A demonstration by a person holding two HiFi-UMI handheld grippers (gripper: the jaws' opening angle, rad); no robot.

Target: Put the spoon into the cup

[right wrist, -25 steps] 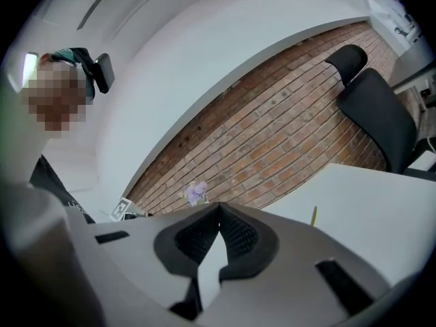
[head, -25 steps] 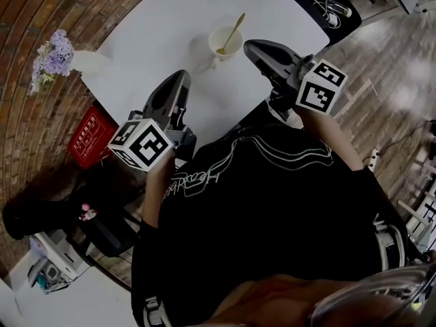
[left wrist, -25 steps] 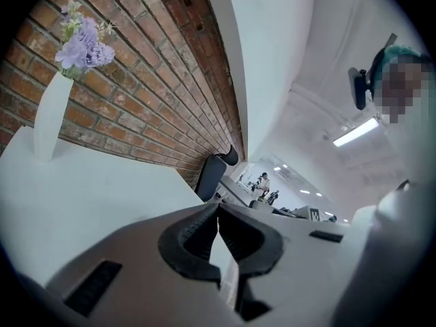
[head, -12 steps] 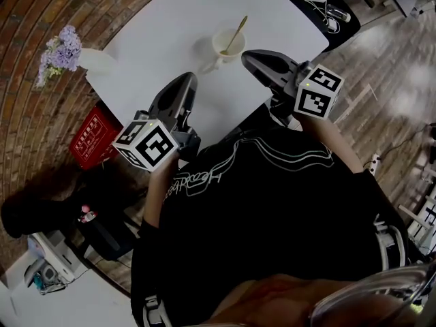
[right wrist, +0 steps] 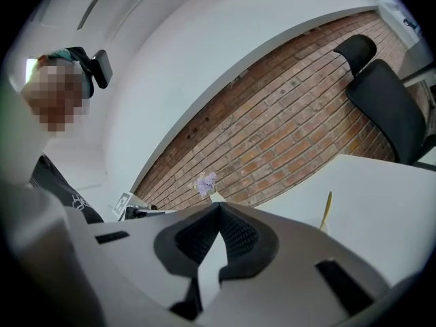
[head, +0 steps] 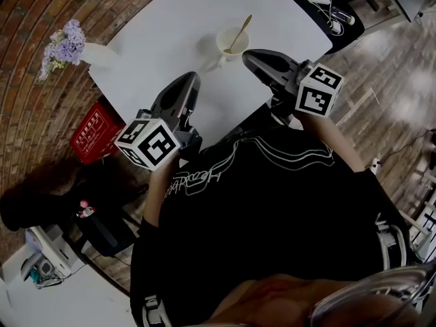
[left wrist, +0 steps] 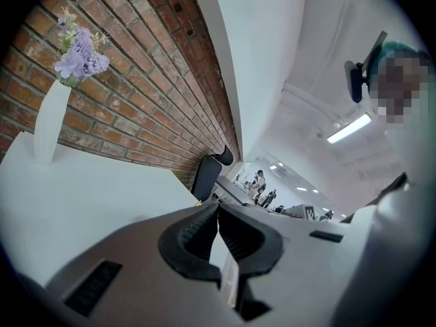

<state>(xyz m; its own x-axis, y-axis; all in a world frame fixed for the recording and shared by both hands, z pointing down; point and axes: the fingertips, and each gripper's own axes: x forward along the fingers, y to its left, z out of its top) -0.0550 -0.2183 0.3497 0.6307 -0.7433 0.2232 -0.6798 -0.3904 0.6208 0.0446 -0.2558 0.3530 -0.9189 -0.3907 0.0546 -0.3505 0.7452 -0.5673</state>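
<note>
A white cup (head: 230, 43) stands on the white table (head: 170, 33), and the gold spoon (head: 240, 31) leans inside it with its handle sticking up to the right. My right gripper (head: 247, 54) is shut and empty, its tips just right of the cup and nearer to me. My left gripper (head: 193, 78) is also shut and empty, over the table's near edge, left of the cup. In the right gripper view the spoon handle (right wrist: 327, 210) pokes up just past the shut right gripper (right wrist: 219, 205). The left gripper view shows the shut left gripper (left wrist: 218, 205) with nothing between its jaws.
A white vase with purple flowers (head: 68, 45) stands at the table's left corner, also seen as the vase (left wrist: 51, 121). A red box (head: 94, 133) sits on the floor below. Cables and devices (head: 327, 9) lie on a dark surface at the far right. A black office chair (right wrist: 385, 101) stands beyond the table.
The head view has shifted a little. Both grippers stay shut close to where they were; the left one has edged slightly toward the cup. The spoon stays in the cup.
</note>
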